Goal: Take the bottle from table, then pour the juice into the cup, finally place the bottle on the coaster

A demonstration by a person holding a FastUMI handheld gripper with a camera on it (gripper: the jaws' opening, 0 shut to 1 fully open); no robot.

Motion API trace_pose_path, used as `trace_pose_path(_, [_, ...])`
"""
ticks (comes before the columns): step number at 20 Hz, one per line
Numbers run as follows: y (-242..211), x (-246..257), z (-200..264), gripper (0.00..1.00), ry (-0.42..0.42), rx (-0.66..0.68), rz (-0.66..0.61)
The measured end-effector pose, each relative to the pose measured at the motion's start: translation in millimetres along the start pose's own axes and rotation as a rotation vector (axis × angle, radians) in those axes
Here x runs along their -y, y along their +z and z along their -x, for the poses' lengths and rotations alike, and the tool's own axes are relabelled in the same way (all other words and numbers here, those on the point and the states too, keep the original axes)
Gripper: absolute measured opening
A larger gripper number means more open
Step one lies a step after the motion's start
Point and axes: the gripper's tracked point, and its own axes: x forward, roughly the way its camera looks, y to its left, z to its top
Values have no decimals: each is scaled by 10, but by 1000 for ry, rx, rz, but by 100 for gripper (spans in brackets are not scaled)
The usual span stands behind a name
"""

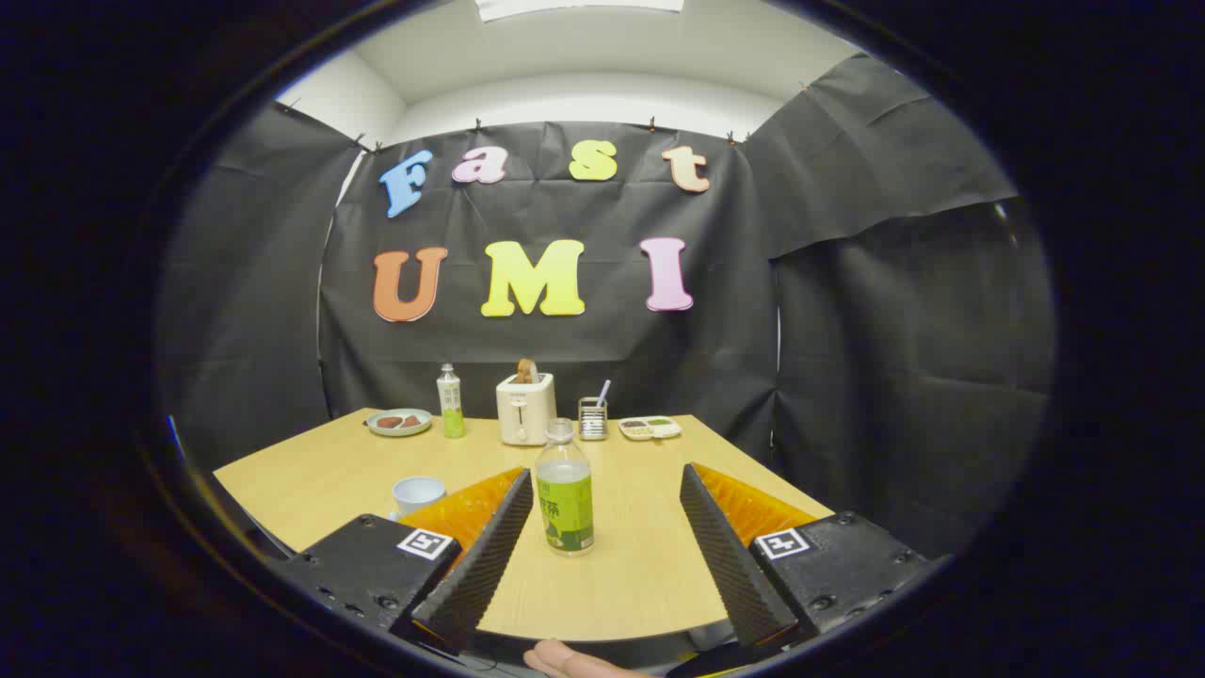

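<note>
A clear bottle (pixel 565 490) with a green label and a grey cap stands upright on the wooden table (pixel 640 574). It sits just ahead of my gripper (pixel 602 476), between the lines of the two fingers and nearer the left one. Both fingers (pixel 485 551) are spread wide and touch nothing. A white cup (pixel 417 492) stands left of the bottle, partly hidden behind the left finger. Under the cup's near side peeks a pale edge, perhaps a coaster; I cannot tell.
Along the table's far side stand a plate with brown food (pixel 399 422), a second green-label bottle (pixel 451 402), a white toaster (pixel 525 407), a small metal holder (pixel 592 418) and a white tray (pixel 650 428). Part of a hand (pixel 574 662) shows below the fingers.
</note>
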Motion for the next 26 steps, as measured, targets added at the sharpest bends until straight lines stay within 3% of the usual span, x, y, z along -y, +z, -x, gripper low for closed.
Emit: trace_pose_path(26, [-129, 124, -95, 100, -5, -27, 10])
